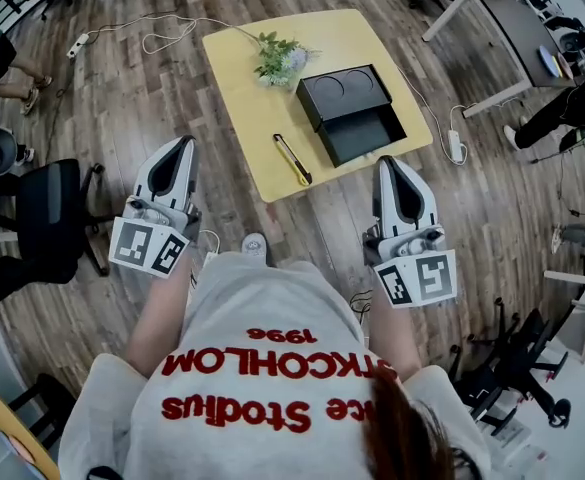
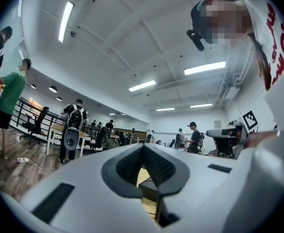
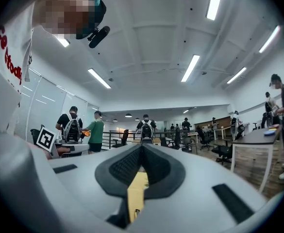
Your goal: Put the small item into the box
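Both sets of jaws together, nothing between: left gripper [image 1: 186, 144], right gripper [image 1: 386, 162], short of table [image 1: 242, 58]. Small item [image 1: 293, 159] lies on table, near box [image 1: 350, 111], apart.

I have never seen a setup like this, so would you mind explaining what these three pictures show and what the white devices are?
There is no robot here. A person holds a handheld tool in each hand: the left gripper and the right gripper. The head view comes from a camera on the person's head, looking steeply down. The other two views come from cameras riding on each gripper and looking along its jaws. Both pairs of jaws are together and hold nothing. The marker cubes are part of the grippers. Ahead stands a yellow table. On it are a black box with an open compartment, a small plant and a slim yellow-and-black item.
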A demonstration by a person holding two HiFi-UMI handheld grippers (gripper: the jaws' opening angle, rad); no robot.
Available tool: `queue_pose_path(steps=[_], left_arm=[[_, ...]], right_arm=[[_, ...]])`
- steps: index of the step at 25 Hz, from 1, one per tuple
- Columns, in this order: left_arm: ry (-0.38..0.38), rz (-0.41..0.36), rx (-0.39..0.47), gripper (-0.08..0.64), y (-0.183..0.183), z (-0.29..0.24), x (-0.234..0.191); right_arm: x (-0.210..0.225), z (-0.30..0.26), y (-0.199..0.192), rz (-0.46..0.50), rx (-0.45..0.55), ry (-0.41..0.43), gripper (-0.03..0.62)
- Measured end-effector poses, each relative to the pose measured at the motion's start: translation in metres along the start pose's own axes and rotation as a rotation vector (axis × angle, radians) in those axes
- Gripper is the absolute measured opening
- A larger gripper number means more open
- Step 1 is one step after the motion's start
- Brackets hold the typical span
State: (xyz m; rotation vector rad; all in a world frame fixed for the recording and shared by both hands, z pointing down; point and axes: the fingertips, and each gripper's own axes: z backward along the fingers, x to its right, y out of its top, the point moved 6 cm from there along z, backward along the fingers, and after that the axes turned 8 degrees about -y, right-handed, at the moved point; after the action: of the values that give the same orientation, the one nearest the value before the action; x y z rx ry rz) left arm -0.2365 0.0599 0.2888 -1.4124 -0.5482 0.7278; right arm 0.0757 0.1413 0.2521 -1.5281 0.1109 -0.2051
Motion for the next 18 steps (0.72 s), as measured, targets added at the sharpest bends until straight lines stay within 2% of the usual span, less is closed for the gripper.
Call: queue_pose_path(steps=[6,11,18], left_arm=[[-0.035,0.02,-0.015,0.006,-0.003,-0.022,-0.032],[-0.052,0.049,-0.037,0.006,-0.013,-0.038,-0.042],[-0.024,0.047,-0.056,0.006,-0.026,-0.059,-0.045]], right_arm=[[-0.005,-0.023,-0.005,-0.004,-0.029,-0.034,0.005],[0.001,-0.036,-0.01,-0.013,-0.071,-0.048,0.006],[0.02,-0.07,-0.024,-0.033,-0.082,0.016,0.006]])
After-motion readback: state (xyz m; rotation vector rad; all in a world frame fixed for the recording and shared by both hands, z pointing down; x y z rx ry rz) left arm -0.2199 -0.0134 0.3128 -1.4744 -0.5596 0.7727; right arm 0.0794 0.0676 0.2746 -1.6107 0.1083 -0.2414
